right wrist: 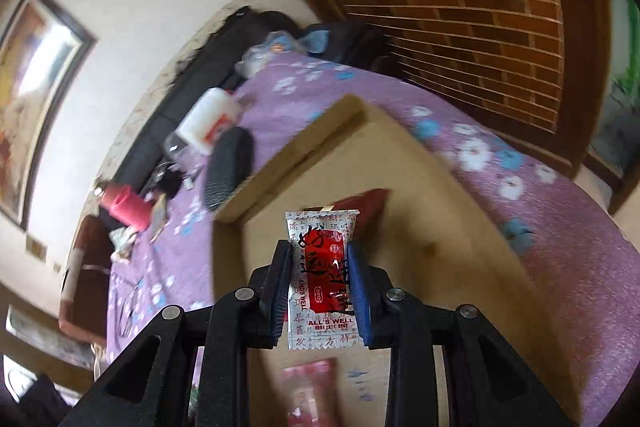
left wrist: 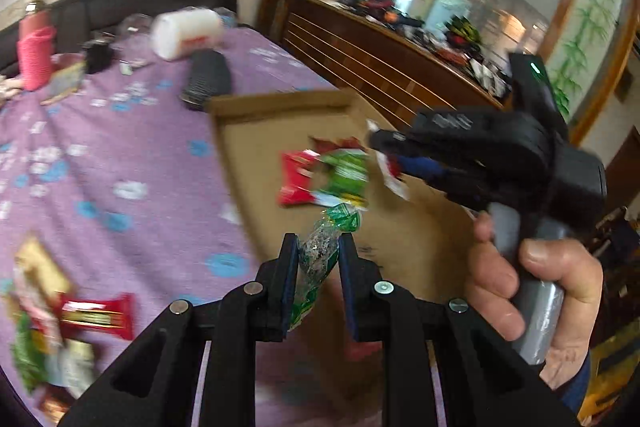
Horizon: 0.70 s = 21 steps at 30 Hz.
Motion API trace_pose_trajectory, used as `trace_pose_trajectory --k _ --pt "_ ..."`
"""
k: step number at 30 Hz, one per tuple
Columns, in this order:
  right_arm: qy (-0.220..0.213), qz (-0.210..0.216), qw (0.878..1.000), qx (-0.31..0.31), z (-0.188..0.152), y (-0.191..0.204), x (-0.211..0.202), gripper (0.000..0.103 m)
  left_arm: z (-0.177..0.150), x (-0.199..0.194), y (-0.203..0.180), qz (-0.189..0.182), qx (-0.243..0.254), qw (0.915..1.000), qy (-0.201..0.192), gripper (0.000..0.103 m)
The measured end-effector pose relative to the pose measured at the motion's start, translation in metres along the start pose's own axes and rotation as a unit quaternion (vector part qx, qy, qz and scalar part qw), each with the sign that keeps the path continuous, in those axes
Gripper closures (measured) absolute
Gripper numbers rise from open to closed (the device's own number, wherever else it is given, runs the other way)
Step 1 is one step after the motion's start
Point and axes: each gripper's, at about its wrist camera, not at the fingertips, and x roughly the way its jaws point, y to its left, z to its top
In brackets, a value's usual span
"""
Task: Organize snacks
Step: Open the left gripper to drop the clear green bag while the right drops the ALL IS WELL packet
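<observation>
My left gripper (left wrist: pixel 319 242) is shut on a green wrapped snack (left wrist: pixel 320 255), held over the near edge of a shallow cardboard box (left wrist: pixel 256 155). Inside the box lie a red packet (left wrist: pixel 298 179) and a green packet (left wrist: pixel 346 179). The right gripper (left wrist: pixel 384 147) reaches in from the right above the box, gripped by a hand (left wrist: pixel 560 279). In the right wrist view my right gripper (right wrist: pixel 320 251) is shut on a white and red snack packet (right wrist: pixel 322 279) above the box (right wrist: pixel 420 187). A red packet (right wrist: pixel 366 207) lies beyond it and a pink one (right wrist: pixel 310 387) below.
A purple flowered cloth (left wrist: pixel 120 147) covers the table. Loose snacks (left wrist: pixel 96 315) lie at its lower left. A black case (left wrist: pixel 208 79), a white plastic jar (left wrist: pixel 188 33) and a pink bottle (left wrist: pixel 34 51) stand at the back. A wooden cabinet (left wrist: pixel 380 67) runs along the right.
</observation>
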Motion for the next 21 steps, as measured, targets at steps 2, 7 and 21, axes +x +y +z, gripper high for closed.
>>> trace_pose_trajectory --k 2,7,21 --pt "0.007 -0.014 1.0 0.01 0.002 -0.006 0.005 0.074 -0.006 0.013 -0.009 0.002 0.01 0.9999 0.009 0.084" --pt "0.026 -0.028 0.999 0.024 0.003 -0.013 0.016 0.074 -0.015 0.026 -0.015 0.001 0.031 0.9993 0.021 0.084" --pt "0.032 -0.057 0.998 0.015 0.0 -0.011 0.027 0.071 -0.021 0.029 -0.011 -0.002 0.029 0.9993 0.023 0.084"
